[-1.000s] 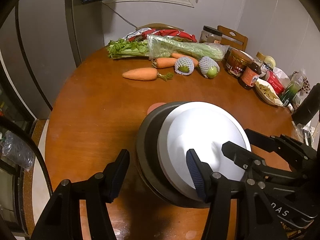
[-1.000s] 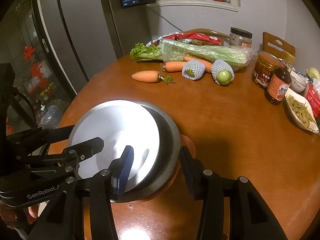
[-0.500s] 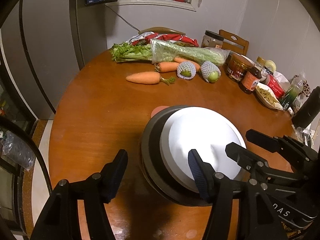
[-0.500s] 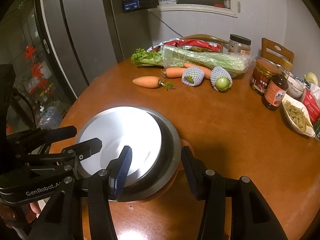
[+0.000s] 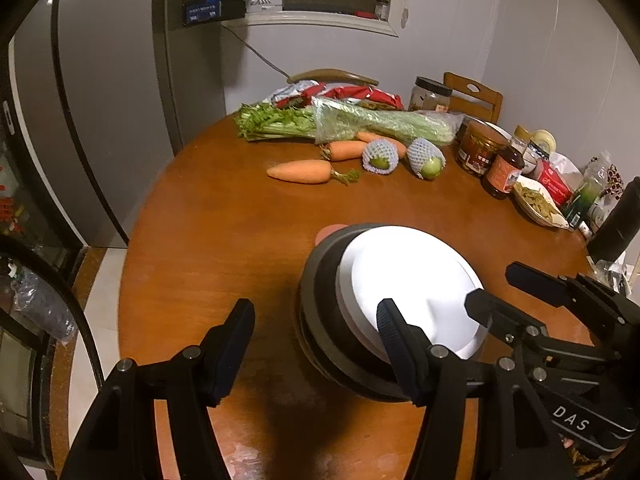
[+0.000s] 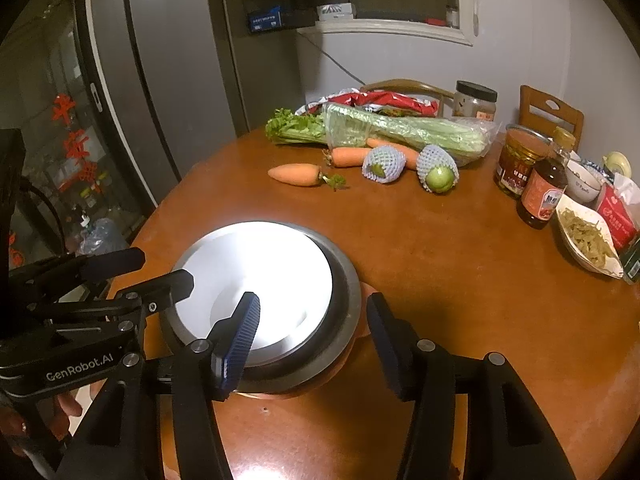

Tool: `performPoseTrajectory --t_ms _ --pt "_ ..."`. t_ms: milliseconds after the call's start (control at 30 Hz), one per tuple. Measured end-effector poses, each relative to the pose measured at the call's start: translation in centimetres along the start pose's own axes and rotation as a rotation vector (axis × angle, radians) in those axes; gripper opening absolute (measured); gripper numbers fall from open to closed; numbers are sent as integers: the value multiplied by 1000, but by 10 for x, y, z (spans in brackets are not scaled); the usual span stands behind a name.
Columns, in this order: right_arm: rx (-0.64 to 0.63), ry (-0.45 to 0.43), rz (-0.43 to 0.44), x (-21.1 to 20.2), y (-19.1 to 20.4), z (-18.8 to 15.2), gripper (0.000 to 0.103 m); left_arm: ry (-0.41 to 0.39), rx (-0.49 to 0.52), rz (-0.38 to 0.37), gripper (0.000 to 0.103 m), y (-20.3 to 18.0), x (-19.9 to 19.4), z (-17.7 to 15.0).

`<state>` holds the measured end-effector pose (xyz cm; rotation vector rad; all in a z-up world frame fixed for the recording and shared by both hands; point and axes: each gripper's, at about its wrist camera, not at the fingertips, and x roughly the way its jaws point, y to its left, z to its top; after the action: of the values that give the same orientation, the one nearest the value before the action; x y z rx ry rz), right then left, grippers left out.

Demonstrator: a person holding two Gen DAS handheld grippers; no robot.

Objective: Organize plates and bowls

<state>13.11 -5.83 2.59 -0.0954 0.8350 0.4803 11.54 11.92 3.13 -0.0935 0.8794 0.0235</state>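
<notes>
A stack stands on the round wooden table [image 5: 224, 240]: a white dish [image 5: 408, 284] nested in a dark grey bowl [image 5: 320, 304], with a pink-orange dish [image 5: 332, 231] peeking out underneath. The stack also shows in the right wrist view, white dish [image 6: 260, 276], grey bowl [image 6: 346, 300]. My left gripper [image 5: 316, 332] is open, its jaws straddling the stack's left rim. My right gripper [image 6: 312, 328] is open, its jaws straddling the stack's right rim. Neither gripper holds anything.
At the table's far side lie carrots [image 5: 300, 171], bagged celery [image 5: 360, 122] and two net-wrapped fruits [image 5: 426, 158]. Jars and a sauce bottle [image 5: 502, 172] and a dish of food [image 5: 538, 206] stand at the right edge. A fridge [image 5: 100, 100] stands to the left.
Both grippers have pulled back and risen a little from the stack, staying open. The stack has not visibly moved on the table.
</notes>
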Motion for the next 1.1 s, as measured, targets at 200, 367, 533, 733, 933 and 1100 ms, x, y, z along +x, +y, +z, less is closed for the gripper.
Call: performPoseTrajectory --t_ms 200,367,533,733,933,1100 --pt "-5 -26 -7 -12 2 -1 58 -31 7 12 63 -1 -15 -4" --pt "-15 -43 -8 -25 7 -7 60 -43 19 8 65 -5 -27 -12" --pt "-13 -67 -10 -39 10 -17 62 -63 5 18 67 -7 -39 -26" --pt "-20 -76 -22 -53 13 -35 63 -67 8 22 68 -14 -49 -45" --pt "-29 -87 -35 -65 14 -56 64 -65 10 23 69 -23 -54 -67" --pt "-22 -94 -53 -76 12 -75 64 -63 18 22 69 -31 -59 -84"
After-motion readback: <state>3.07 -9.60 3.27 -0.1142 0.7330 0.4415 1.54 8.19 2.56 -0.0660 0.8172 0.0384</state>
